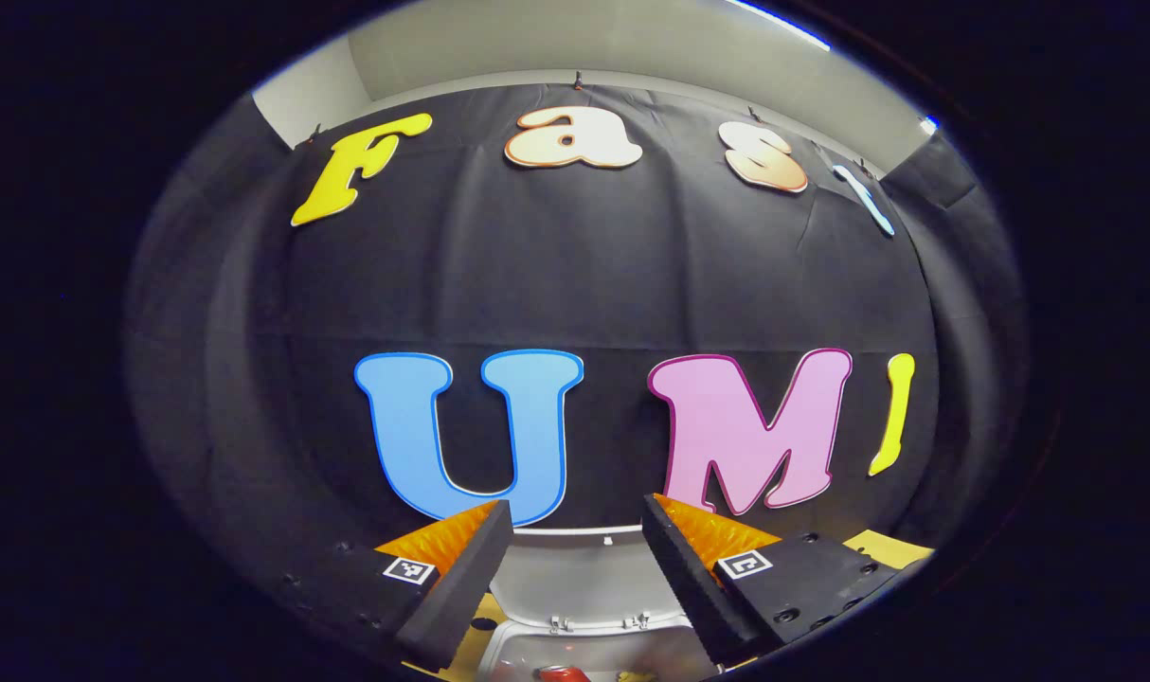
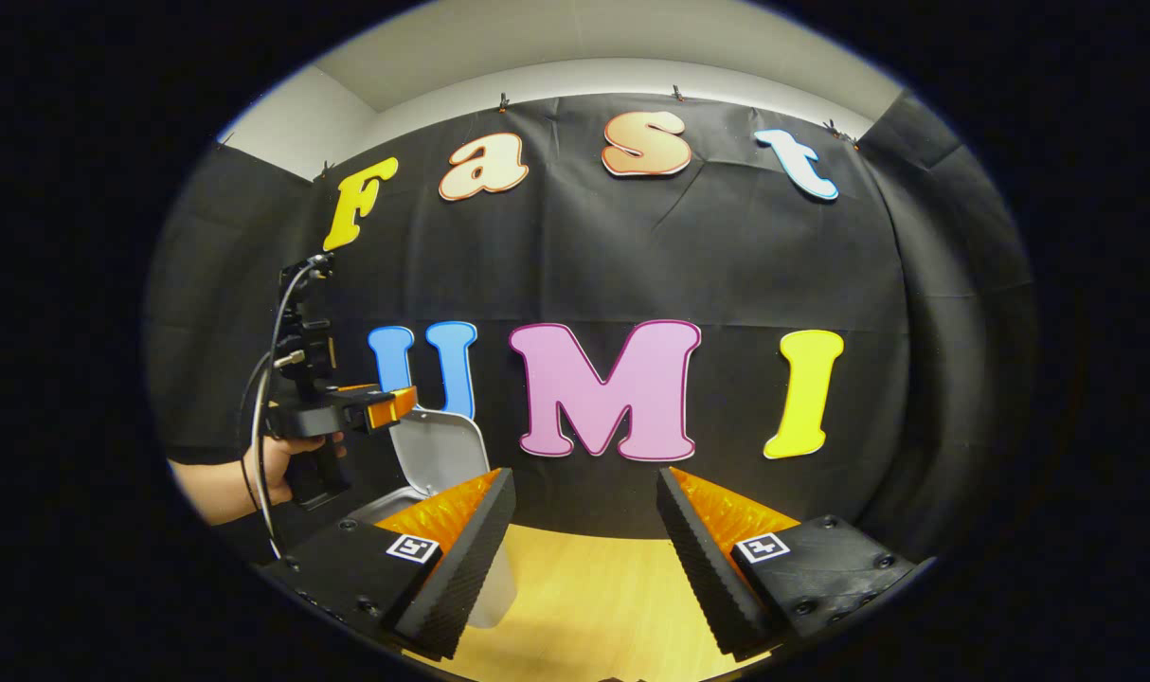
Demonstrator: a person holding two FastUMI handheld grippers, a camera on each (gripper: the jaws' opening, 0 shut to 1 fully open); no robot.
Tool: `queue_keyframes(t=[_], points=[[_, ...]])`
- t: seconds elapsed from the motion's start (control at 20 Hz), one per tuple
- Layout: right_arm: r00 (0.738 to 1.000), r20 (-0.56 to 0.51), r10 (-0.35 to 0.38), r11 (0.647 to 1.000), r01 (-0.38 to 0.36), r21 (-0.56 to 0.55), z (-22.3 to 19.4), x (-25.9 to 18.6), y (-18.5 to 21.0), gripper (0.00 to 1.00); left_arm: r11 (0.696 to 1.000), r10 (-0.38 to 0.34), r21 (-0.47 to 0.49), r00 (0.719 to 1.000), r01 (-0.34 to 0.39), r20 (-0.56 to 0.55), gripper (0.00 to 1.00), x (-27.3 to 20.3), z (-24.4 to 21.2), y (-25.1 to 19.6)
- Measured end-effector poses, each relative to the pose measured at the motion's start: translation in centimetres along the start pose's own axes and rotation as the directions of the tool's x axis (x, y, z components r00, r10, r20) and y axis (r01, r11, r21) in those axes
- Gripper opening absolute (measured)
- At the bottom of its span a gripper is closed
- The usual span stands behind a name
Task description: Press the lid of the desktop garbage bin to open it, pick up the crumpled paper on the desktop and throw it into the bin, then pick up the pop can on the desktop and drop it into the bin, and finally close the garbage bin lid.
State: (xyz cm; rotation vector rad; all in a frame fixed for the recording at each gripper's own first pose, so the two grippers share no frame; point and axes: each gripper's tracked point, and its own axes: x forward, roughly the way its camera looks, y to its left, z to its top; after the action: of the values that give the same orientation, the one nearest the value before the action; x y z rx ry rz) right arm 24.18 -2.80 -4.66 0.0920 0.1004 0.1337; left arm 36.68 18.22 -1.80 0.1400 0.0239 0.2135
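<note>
The white desktop bin (image 1: 584, 649) stands open right under my left gripper (image 1: 577, 519), its lid (image 1: 580, 578) tipped up behind the opening. Something red (image 1: 561, 673), likely the pop can, lies inside at the bottom edge of the left gripper view. My left gripper is open and holds nothing. In the right gripper view the raised lid (image 2: 440, 453) stands at the left, and the bin's body (image 2: 494, 592) shows beside my left finger. The left gripper (image 2: 386, 405), held by a hand (image 2: 277, 464), hovers over the bin. My right gripper (image 2: 584, 497) is open and empty above the wooden desktop (image 2: 589, 597).
The booth's black cloth wall (image 2: 727, 265) hangs close behind the bin and the desk. A cable (image 2: 260, 426) trails down from the left gripper's handle. Bare wood lies to the right of the bin.
</note>
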Motion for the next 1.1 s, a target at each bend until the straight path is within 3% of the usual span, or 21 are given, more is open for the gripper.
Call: queue_keyframes(t=[0.25, 0.3, 0.4, 0.5, 0.7, 0.8, 1.1], points=[[1.000, -0.024, -0.003, 0.999, 0.002, -0.038, -0.7, -0.2, 1.1, 0.97, 0.996, -0.076, 0.049, 0.997, 0.077, -0.017, 0.92, 4.2, -0.5, -1.1], [0.999, -0.037, -0.020, 0.999, 0.018, -0.040, -1.5, -0.6, 1.0, 0.98, 0.991, -0.118, 0.057, 0.992, 0.120, -0.035, 0.92, 5.2, -1.0, -2.1], [0.997, -0.059, -0.046, 0.999, 0.045, -0.016, -3.1, -1.7, 0.5, 0.98, 0.989, -0.144, 0.010, 0.982, 0.147, -0.119, 0.92, 6.1, -2.8, -2.1], [0.995, -0.076, -0.066, 0.998, 0.066, -0.008, -4.0, -2.5, 0.0, 0.97, 0.989, -0.141, 0.011, 0.968, 0.146, -0.209, 0.92, 5.8, -5.2, -1.8], [0.991, -0.096, -0.090, 0.995, 0.093, 0.029, -5.0, -4.0, -0.6, 0.98, 0.985, -0.175, -0.038, 0.945, 0.171, -0.278, 0.95, 3.5, -5.9, -2.4], [0.990, -0.095, -0.100, 0.994, 0.103, 0.031, -5.1, -4.6, -1.1, 0.97, 0.984, -0.177, -0.070, 0.924, 0.162, -0.338, 0.95, 1.6, -7.1, -2.4], [0.986, -0.120, -0.120, 0.992, 0.124, 0.023, -6.6, -6.4, -1.8, 0.97, 0.988, -0.119, -0.137, 0.910, 0.070, -0.397, 0.94, -4.2, -12.8, -0.8]])
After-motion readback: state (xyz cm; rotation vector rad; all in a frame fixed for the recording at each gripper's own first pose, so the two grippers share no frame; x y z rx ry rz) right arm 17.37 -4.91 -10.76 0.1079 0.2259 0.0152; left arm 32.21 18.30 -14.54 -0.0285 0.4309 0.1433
